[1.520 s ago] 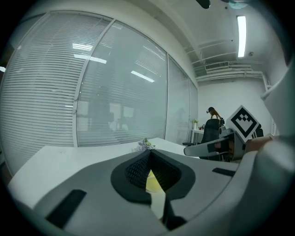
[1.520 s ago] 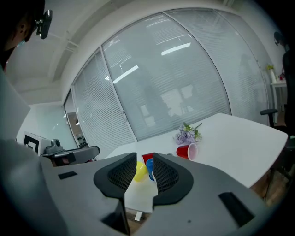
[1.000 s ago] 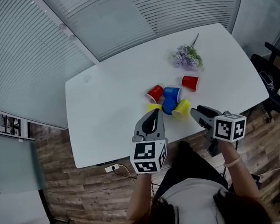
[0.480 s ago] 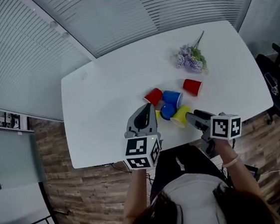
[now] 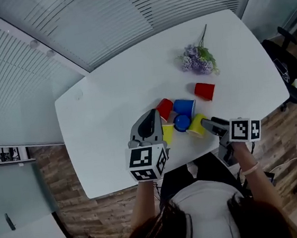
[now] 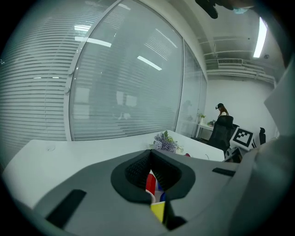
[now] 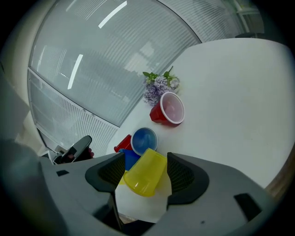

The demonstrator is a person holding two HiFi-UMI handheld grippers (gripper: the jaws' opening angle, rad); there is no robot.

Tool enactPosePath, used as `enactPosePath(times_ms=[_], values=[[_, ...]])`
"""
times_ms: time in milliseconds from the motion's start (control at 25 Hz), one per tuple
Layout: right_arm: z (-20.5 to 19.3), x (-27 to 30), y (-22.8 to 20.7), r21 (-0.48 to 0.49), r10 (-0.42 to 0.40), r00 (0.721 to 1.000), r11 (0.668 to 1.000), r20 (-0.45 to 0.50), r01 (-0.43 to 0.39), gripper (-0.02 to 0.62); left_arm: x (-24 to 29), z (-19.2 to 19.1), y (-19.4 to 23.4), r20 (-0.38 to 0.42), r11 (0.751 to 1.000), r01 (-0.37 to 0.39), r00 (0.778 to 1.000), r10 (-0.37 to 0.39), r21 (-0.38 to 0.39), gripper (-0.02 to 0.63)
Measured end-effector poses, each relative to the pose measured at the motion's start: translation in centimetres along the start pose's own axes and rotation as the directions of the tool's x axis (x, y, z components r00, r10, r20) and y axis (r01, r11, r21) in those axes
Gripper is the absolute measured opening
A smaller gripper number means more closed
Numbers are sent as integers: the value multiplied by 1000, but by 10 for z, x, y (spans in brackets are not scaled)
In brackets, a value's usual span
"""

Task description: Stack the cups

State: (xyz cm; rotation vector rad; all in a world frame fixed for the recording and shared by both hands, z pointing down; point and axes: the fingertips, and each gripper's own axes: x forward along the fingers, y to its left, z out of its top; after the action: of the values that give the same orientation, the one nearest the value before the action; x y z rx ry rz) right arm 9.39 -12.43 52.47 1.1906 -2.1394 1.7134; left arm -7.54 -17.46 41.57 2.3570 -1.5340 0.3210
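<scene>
Two marker cubes point(image 5: 147, 164) point(image 5: 245, 130), right claw point(image 7: 145, 162) just opening around yellow cup point(image 7: 143, 179)

White table point(image 5: 99, 110), seen from above: 5 plastic cups cluster near its front edge, 1 red cup point(image 5: 164, 108), 2 blue cups point(image 5: 183, 107) and 2 yellow cups point(image 5: 196, 125). A lone red cup point(image 5: 204, 90) lies on its side nearby, with a purple flower sprig point(image 5: 199, 61) beyond.

Clustered cups point(image 5: 183, 108), red, blue, yellow, lying on sides
</scene>
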Motion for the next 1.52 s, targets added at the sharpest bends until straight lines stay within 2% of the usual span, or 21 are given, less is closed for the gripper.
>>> enactPosePath(times_ms=[280,520,960,1160,1520], values=[[-4,5,-11,115,-53,999,992,2,53,324,23,-9,16,-44,997,72,996,-73,-24,17],[-4,14,-15,195,-66,998,978,-13,67,350,37,-16,21,-70,992,112,991,-115,-49,17],[-16,34,-21,157,-148,981,974,-123,166,359,49,-33,36,-122,988,129,983,-140,-88,17],[-20,36,-24,83,-210,963,970,-169,226,345,54,-40,36,-143,986,135,979,-147,-95,17],[-14,32,-26,27,-260,955,964,-144,266,330,52,-43,42,-146,987,123,980,-137,-101,17]])
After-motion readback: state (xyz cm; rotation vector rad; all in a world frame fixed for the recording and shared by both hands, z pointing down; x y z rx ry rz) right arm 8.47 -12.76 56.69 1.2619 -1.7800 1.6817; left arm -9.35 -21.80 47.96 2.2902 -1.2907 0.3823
